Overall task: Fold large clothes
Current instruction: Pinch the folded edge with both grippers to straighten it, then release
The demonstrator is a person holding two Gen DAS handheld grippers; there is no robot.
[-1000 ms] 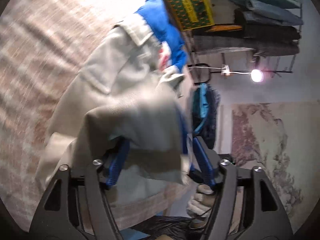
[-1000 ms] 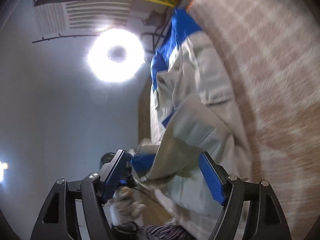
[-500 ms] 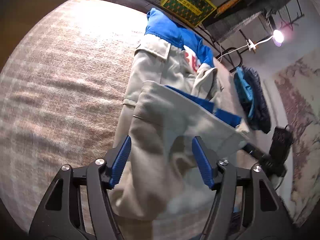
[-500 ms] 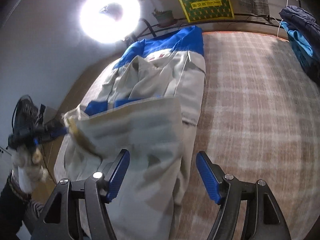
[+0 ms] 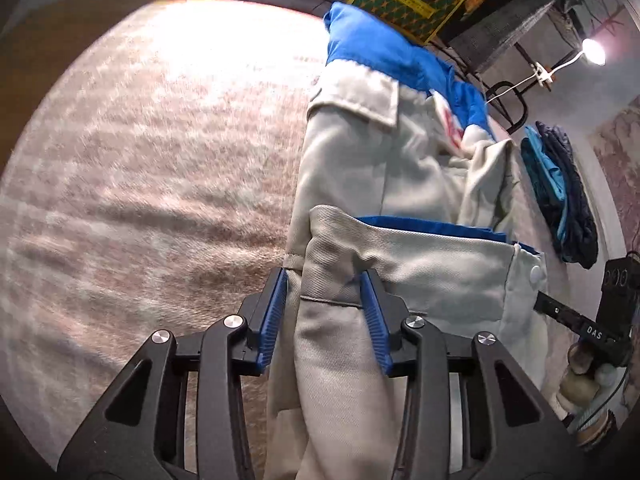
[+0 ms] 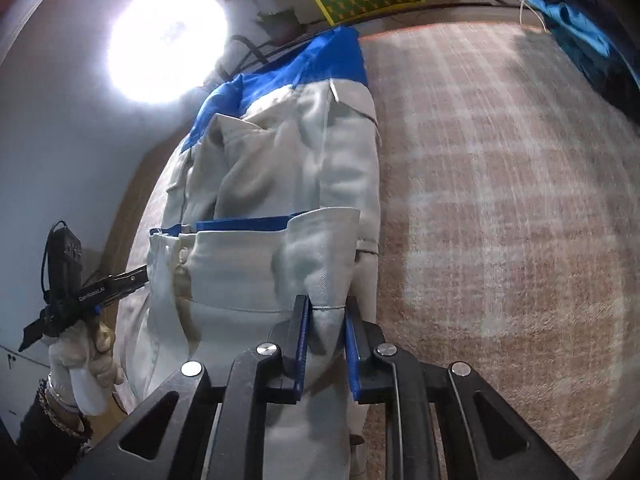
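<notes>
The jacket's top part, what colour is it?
Bright blue above a pale grey body of the jacket; clearest in the left wrist view.

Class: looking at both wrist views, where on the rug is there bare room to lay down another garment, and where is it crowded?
Bare rug stretches from the grey-and-blue jacket towards the dark clothes pile. In the left view, rug is free beside the jacket. Crowded: the folded hem, with both tongs on it.

I see a wide surface covered by a pinkish-brown plaid cloth (image 5: 152, 168), blurred in places and glaring white under the lamp at its far end. A grey work jacket with blue shoulders (image 5: 384, 168) lies lengthwise on it, its near hem folded back over the body. A dark blue and teal garment (image 5: 568, 200) sits bundled by the edge.
</notes>
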